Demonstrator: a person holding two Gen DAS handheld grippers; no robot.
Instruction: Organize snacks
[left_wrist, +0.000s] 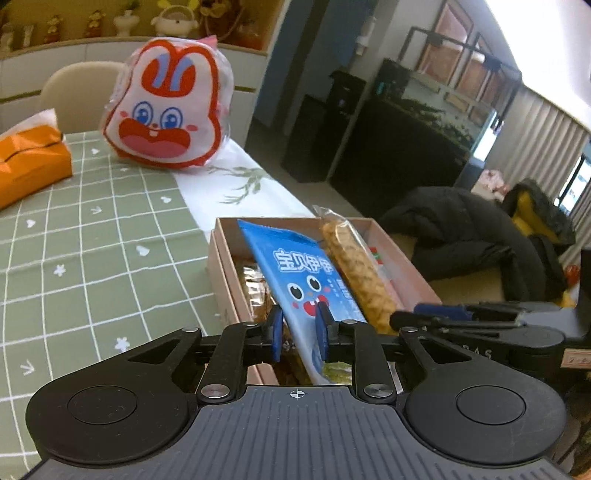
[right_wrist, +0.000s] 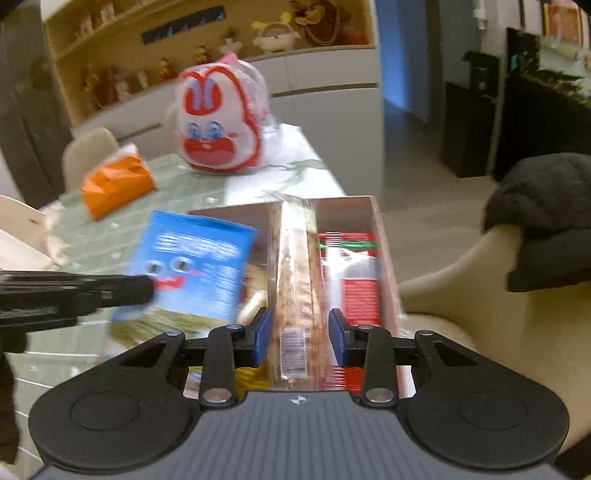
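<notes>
Green tablecloth (left_wrist: 92, 240), seemingly claw-held snacks (left_wrist: 306, 277).

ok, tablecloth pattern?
Green tablecloth with a white grid and small white motifs; clearest in the left wrist view.

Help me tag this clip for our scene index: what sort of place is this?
Most likely a home dining or living area. A green checked tablecloth covers the table, a wall shelf holds figurines and ornaments, and a fish tank stands beyond, with coats dumped on a seat.
</notes>
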